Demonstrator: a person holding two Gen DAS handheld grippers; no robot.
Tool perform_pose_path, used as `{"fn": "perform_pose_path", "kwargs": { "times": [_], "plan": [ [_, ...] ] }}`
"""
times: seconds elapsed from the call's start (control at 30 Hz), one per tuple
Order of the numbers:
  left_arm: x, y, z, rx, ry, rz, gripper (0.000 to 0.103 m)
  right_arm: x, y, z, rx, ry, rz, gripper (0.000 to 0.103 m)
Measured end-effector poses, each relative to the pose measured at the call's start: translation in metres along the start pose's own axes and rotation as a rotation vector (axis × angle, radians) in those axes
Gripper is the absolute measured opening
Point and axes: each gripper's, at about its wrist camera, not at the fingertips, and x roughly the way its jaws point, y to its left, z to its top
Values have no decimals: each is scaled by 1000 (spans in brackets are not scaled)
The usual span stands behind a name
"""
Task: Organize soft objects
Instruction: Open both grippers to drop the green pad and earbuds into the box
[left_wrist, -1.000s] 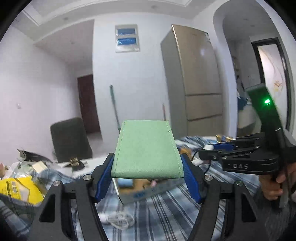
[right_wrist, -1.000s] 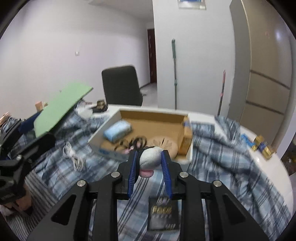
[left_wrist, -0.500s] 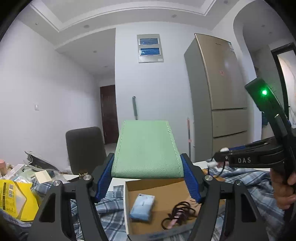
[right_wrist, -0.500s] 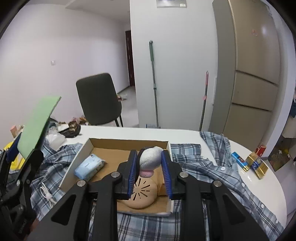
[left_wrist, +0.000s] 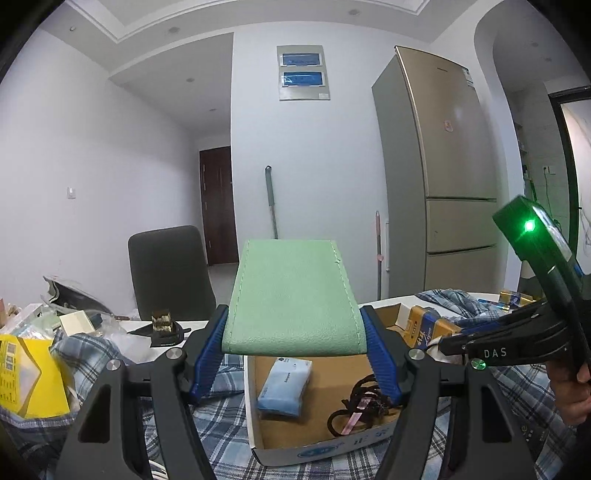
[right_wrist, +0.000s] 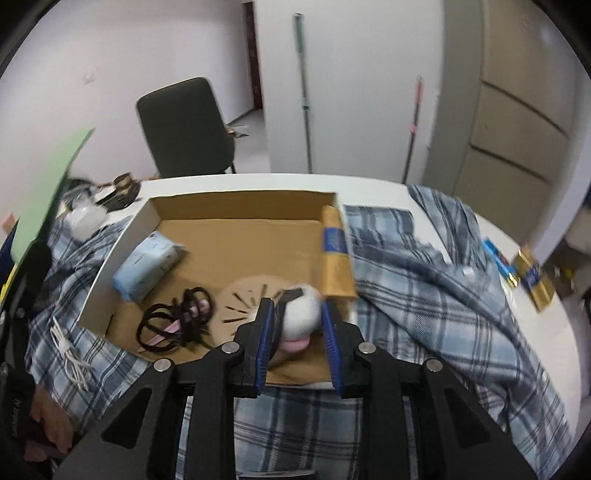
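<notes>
Left hand-held gripper (left_wrist: 295, 354) clamped a green pad (left_wrist: 293, 299) above the cardboard box (right_wrist: 122, 236); right hand-held gripper (right_wrist: 298, 334) pinched a white-and-pink soft toy (right_wrist: 300, 317) over its near corner.

Fridge (left_wrist: 443, 184), dark chair (left_wrist: 170, 269), mop (perhaps) (left_wrist: 271, 199)

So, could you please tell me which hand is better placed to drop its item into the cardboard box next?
Right. The right tool holds the white plush toy tilted down directly over the cardboard box. The left tool holds the green pad nearly level, back at the box's near edge.
</notes>
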Motion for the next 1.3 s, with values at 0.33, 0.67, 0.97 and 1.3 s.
{"fn": "perform_pose_path", "kwargs": {
  "times": [0.33, 0.67, 0.97, 1.3],
  "plan": [
    [0, 0, 0, 1, 8, 5, 71, 7, -7, -2, 7, 22, 21, 30],
    [29, 2, -6, -4, 174, 17, 71, -33, -14, 7, 51, -156, 29, 48],
    [62, 6, -18, -25, 367, 25, 71, -23, -8, 4, 11, -121, 26, 48],
    [83, 20, -30, -91, 496, 2, 71, -19, -5, 1, 5, -123, 46, 48]
  ]
}}
